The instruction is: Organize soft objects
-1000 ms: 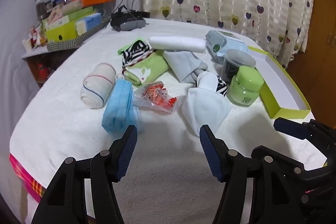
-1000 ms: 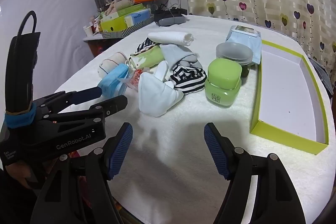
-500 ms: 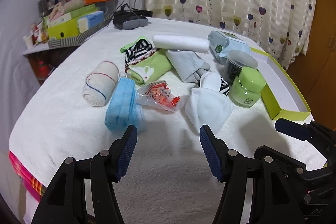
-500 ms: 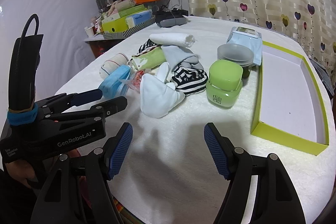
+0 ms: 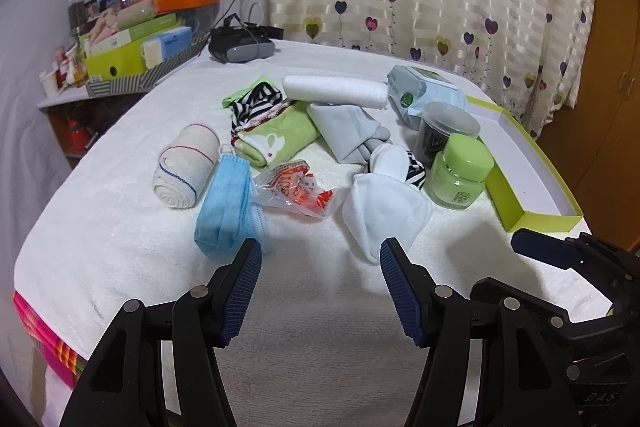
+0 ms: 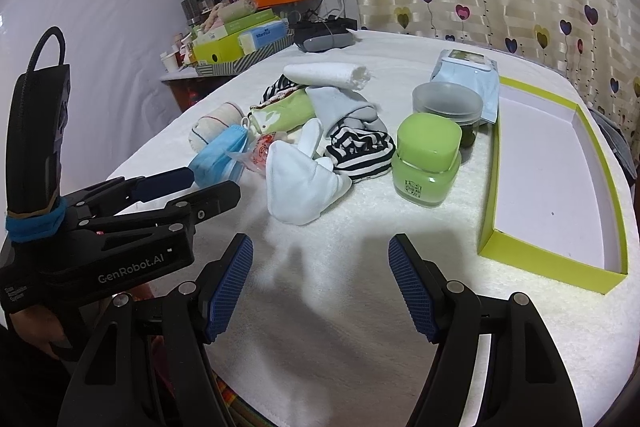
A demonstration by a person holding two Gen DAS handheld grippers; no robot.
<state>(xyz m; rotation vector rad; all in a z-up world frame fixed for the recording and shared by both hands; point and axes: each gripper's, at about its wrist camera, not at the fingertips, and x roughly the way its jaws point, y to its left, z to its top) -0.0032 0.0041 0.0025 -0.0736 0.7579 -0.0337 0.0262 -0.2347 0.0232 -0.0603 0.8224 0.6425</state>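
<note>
Status, near to far. Your left gripper (image 5: 320, 259) sits low centre of the left wrist view, fingers spread wide, nothing between them. Your right gripper (image 6: 320, 259) likewise: splayed, empty, over bare white towel (image 6: 340, 307).

Progress, by my reading: not started. The green tray (image 6: 554, 269) at frame right holds nothing visible; all soft items are loose in a pile mid-frame.

Left to sort, front of the pile first:
- white sock (image 5: 386, 211), just beyond your left fingertips
- blue face mask (image 5: 224, 205), centre-left
- snack packet (image 5: 298, 193), between mask & sock
- rolled bandage (image 5: 186, 167), left of the mask
- striped sock (image 6: 360, 151), green cloth (image 5: 280, 141), grey cloth (image 5: 348, 131), white towel roll (image 5: 334, 91) further back

Hard items beside the tray: green jar (image 6: 428, 161), dark-content tub (image 6: 448, 105), wipes pack (image 6: 468, 75).

Writing: "GenRobot.AI" on the left gripper body, lower left of the right wrist view. Jar label has a QR-type mark, text too small. Packet print & the blue box (image 6: 262, 37) lettering at upper left: not legible enough to trust.
</note>
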